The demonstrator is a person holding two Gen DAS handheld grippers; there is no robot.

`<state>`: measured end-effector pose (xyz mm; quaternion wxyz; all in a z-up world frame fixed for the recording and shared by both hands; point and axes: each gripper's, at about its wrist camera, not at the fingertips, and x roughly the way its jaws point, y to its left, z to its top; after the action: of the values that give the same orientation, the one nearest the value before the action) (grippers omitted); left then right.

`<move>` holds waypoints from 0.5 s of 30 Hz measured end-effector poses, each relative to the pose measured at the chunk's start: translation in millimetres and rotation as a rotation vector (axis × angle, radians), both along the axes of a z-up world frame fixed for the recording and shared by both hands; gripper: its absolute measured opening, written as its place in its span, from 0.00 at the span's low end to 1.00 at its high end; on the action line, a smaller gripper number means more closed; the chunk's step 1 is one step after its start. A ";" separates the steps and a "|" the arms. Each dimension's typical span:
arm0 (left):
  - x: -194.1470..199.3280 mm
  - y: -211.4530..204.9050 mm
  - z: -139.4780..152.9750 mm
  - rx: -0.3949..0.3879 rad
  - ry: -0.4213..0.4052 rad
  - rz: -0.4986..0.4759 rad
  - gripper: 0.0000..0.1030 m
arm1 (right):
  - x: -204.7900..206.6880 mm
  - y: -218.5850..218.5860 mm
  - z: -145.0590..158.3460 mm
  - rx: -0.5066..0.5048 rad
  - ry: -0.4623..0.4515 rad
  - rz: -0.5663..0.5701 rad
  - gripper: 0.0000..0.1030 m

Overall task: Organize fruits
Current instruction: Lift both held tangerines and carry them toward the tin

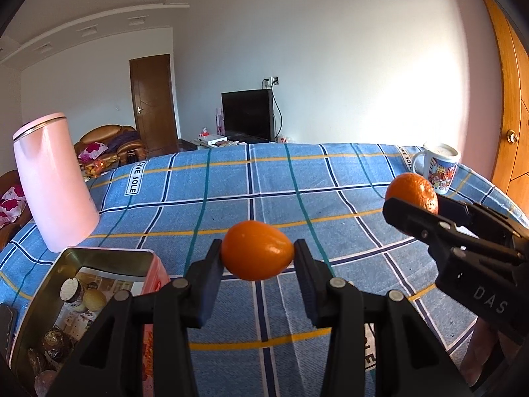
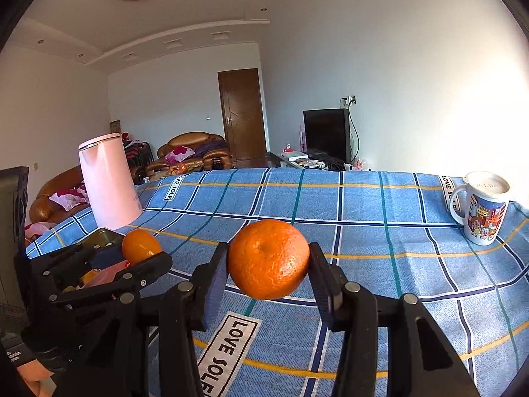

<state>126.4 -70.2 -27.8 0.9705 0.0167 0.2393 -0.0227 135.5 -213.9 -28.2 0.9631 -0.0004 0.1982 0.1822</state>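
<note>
Black plastic left tongs (image 1: 257,254) pinch a smooth oval orange fruit (image 1: 256,254) by its two ends, its long axis lying across the tongs, lifted off the cloth; right tongs (image 2: 268,259) pinch a round dimpled mandarin (image 2: 268,258) at its sides, likewise held above the surface; both grips appear square and secure, no slippage evident. Outward from the left tongs: an open metal tin (image 1: 43,284) sits on the desk just below and to the left, holding wrapped sweets and small round items, a pink lid or box edge against its right wall; judged the likeliest receptacle, though no fruit bowl is in view and the intended destination cannot be confirmed. Governing relation: the tin lies left of and below the oval fruit, near the left tongs and well apart from the right tongs, which stand further right; the left hand is therefore the nearer and should go first, the right crossing afterwards. Further out: a pink kettle (image 1: 53,182) stands behind the tin, near enough to be struck on a careless swing; a printed mug (image 2: 482,210) stands at the far right corner, well clear; blue checked tablecloth (image 2: 363,205) covers the desk.
</note>
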 end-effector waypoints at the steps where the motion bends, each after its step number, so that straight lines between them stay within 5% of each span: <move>1: -1.2 0.1 0.1 -0.001 -0.005 0.001 0.43 | -0.8 0.2 0.3 0.000 -0.006 -0.001 0.47; 15: -17.7 2.7 5.5 -0.001 -0.078 0.012 0.43 | -20.2 1.4 5.8 -0.026 -0.087 -0.014 0.47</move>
<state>108.7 -67.5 -22.3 0.9793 0.0155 0.2013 -0.0161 115.3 -212.5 -22.4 0.9720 -0.0198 0.1583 0.1728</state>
